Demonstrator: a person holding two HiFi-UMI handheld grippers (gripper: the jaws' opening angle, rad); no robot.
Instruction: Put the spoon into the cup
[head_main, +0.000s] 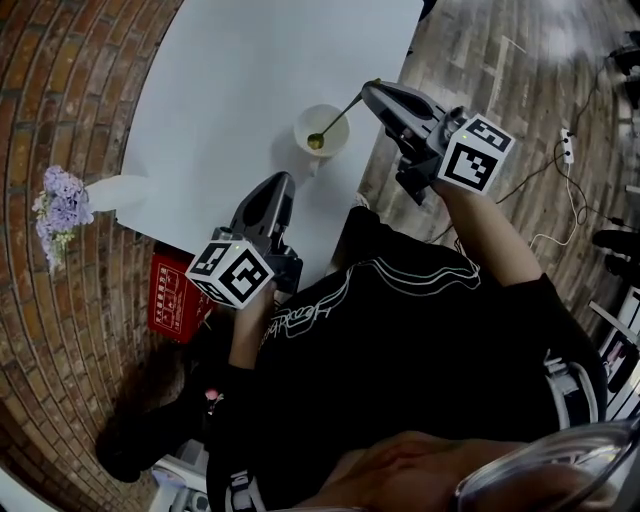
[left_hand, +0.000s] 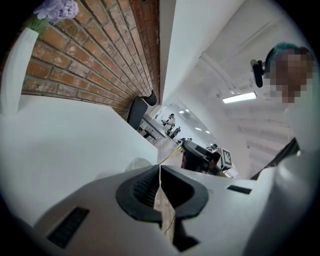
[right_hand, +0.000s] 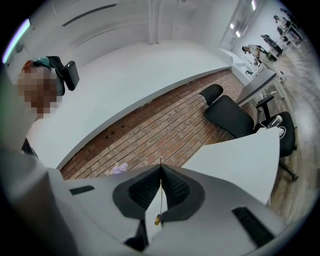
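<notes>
Spoon (head_main: 338, 118) is gripped at its handle's end by the right tongs (head_main: 375, 90), which are clenched on it. In the right gripper view the thin handle (right_hand: 160, 200) runs edge-on between the two dark pads (right_hand: 172, 189), with its tip poking just past them. From the head view the handle slants down and to the left from the tongs. The greenish bowl shows inside the rim of the white cup (head_main: 305, 125); whether it touches the bottom cannot be told.

The cup stands on the white table (head_main: 250, 80), near the edge closest to the person.

The left tongs (head_main: 283, 183) are clenched too, with nothing between them; their pads (left_hand: 145, 187) meet in the left gripper view. They hover over the table's near edge, below and left of the cup and apart from it. Past their tips that view shows the cup (left_hand: 137, 163) and, beyond it, the right tongs (left_hand: 192, 150).

A white vase (head_main: 120, 192) with purple flowers (head_main: 62, 208) stands at the table's left corner, well apart from the cup.
</notes>
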